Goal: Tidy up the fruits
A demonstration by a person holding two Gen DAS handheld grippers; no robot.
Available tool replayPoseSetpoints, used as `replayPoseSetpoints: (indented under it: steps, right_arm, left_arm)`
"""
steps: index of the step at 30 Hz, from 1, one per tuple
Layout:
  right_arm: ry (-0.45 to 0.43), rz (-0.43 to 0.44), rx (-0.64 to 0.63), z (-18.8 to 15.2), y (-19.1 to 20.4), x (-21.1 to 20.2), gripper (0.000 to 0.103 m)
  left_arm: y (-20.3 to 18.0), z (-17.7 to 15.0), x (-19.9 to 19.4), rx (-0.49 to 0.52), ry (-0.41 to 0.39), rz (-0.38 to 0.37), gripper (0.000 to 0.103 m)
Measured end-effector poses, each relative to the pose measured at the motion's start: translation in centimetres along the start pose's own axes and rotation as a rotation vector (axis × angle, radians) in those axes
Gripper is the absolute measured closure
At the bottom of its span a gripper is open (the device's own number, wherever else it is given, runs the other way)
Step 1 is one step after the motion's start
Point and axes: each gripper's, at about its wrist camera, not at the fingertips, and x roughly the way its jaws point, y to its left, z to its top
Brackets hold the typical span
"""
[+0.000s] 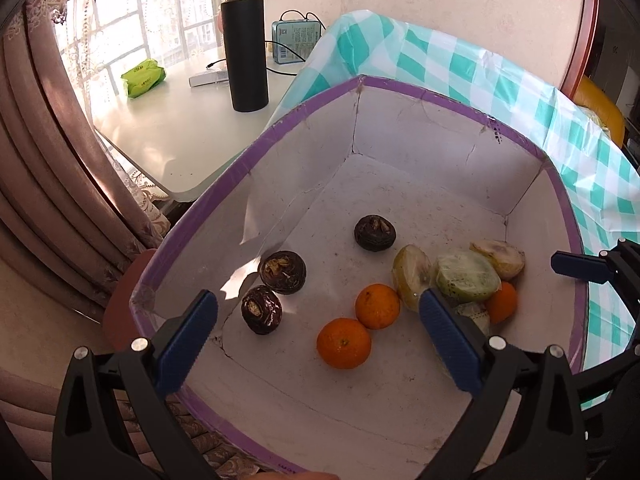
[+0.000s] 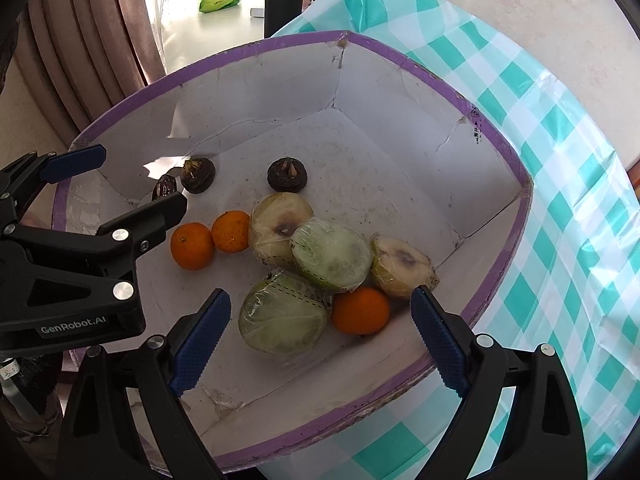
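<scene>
A white cardboard box with a purple rim (image 1: 440,100) (image 2: 400,60) holds all the fruit. Three dark water chestnuts (image 1: 282,272) (image 2: 287,175) lie at its left. Two oranges (image 1: 343,343) (image 2: 191,246) sit side by side in the middle, and a third orange (image 2: 360,311) rests by the right wall. Several plastic-wrapped fruit halves (image 1: 466,276) (image 2: 332,254) are piled at the right. My left gripper (image 1: 317,298) (image 2: 136,180) hangs open above the oranges and holds nothing. My right gripper (image 2: 320,296) is open over the wrapped halves, also with nothing in it; one of its fingers (image 1: 580,266) shows at the right edge.
The box rests on a teal-and-white checked cloth (image 1: 500,76) (image 2: 560,160). Behind it, a white table (image 1: 180,132) carries a black flask (image 1: 244,48), a green packet (image 1: 143,77) and a blue tin (image 1: 294,42). Curtains (image 1: 48,160) hang at the left.
</scene>
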Motion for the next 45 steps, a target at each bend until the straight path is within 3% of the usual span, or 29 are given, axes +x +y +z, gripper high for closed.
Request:
replayPoseSetpoints:
  steps: [6,12,45]
  right_arm:
    - [0.005,-0.006,-0.002,0.05,0.07,0.06,0.014]
    - [0.012,-0.009,-0.016,-0.04,0.51,0.46,0.006]
    - [0.006,-0.018,-0.024,-0.18,0.56,0.54,0.005]
  left_arm:
    - [-0.29,-0.04,0.51,0.006,0.034,0.014,0.002]
    - [-0.63,0.05,0.86,0.018,0.056,0.036,0.002]
    - [-0.71,0.0,1.05,0.023,0.071,0.026,0.002]
